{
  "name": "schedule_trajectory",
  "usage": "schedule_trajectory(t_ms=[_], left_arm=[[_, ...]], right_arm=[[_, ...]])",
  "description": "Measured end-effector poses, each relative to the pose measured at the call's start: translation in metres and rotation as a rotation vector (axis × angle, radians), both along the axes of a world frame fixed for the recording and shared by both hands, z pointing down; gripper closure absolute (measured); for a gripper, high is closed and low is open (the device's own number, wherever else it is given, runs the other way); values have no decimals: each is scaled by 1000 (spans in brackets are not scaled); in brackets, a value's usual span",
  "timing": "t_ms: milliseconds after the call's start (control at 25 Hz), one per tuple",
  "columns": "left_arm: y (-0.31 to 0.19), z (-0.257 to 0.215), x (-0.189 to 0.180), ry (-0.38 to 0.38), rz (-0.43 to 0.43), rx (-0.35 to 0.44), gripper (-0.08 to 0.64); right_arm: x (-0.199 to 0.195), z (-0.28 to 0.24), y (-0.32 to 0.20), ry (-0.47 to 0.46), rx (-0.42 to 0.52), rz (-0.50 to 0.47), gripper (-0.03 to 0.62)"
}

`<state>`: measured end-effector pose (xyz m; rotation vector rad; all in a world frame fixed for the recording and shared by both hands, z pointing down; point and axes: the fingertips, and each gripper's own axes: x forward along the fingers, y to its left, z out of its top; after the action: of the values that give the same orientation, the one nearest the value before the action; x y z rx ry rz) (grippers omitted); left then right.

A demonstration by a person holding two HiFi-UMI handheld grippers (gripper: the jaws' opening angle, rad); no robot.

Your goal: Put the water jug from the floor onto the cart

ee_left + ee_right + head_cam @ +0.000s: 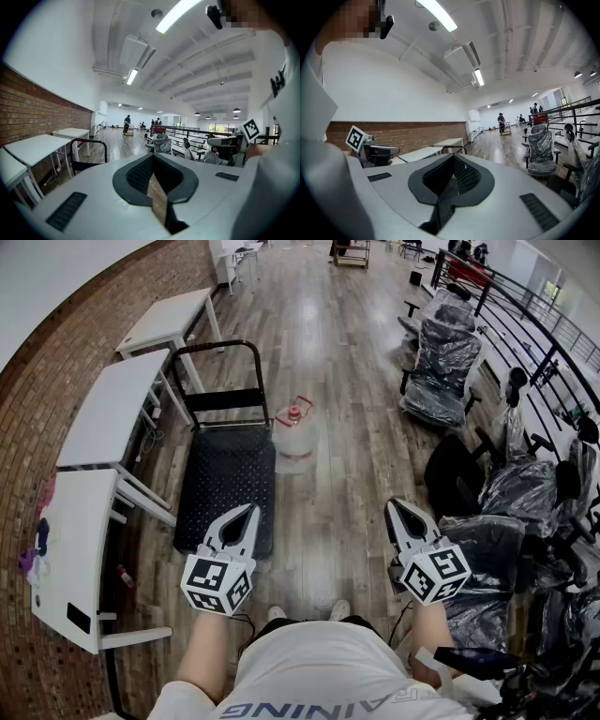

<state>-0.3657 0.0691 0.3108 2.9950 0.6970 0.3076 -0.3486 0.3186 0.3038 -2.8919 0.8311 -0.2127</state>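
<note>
- Head view: the water jug (294, 432) stands upright on the wood floor (347, 474). It is just beside the cart (228, 486), on the cart's right side — not on it.
- The jug is see-through and has a red cap (294, 412). I cannot tell how much water is inside.
- The left gripper (251, 510) shows in front of the near end of the cart. The right gripper (394, 505) shows over bare floor. Both are well apart from the jug.
- White tables (108, 413) stand left of the cart. Chairs (445, 357) wrapped in plastic stand at the right.
- Left gripper view: the jaws of the left gripper (153, 155) meet at the tips and hold nothing. The cart's black handle (87, 139) shows past them, at the left.
- Right gripper view: the jaws of the right gripper (453, 155) are together too — nothing is in them.
</note>
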Motion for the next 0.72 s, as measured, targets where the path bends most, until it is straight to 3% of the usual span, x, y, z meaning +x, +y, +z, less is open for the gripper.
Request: schedule_trajectory(t_ms=[720], left_arm=[[77,19,-8,-57,-68,61,560]], right_arm=[[19,43,85,-80,78,-51,588]])
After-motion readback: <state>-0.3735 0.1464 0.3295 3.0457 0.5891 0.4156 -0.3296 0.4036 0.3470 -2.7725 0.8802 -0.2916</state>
